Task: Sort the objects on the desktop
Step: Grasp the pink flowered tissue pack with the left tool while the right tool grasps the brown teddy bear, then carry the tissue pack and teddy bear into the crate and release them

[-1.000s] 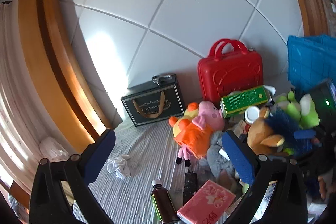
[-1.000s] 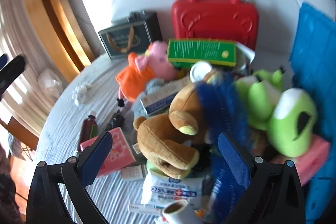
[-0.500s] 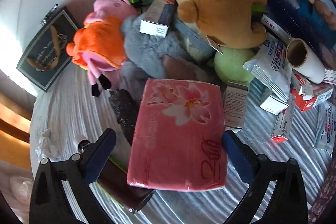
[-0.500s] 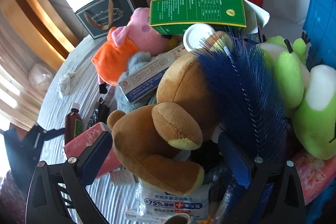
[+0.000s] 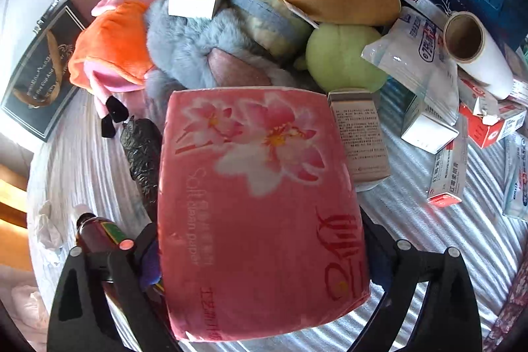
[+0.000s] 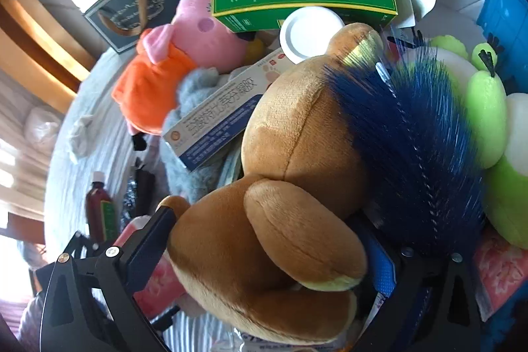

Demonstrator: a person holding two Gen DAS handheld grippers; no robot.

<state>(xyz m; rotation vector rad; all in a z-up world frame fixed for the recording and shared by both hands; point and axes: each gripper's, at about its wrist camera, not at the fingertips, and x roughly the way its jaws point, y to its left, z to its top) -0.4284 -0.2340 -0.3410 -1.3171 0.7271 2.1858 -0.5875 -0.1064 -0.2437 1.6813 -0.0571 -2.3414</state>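
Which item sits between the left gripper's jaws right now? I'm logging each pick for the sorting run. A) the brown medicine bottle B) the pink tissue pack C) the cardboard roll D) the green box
B: in the left wrist view the pink tissue pack fills the gap between the jaws of the left gripper, while the brown medicine bottle lies outside them.

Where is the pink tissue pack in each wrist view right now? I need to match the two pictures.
Left wrist: the pink tissue pack fills the centre and bottom, lying between the fingers of the left tool.
Right wrist: only a sliver of the pack shows at lower left, behind the right tool's left finger and under the brown plush bear.
Shared landmark: the brown medicine bottle, just left of the pack in both.
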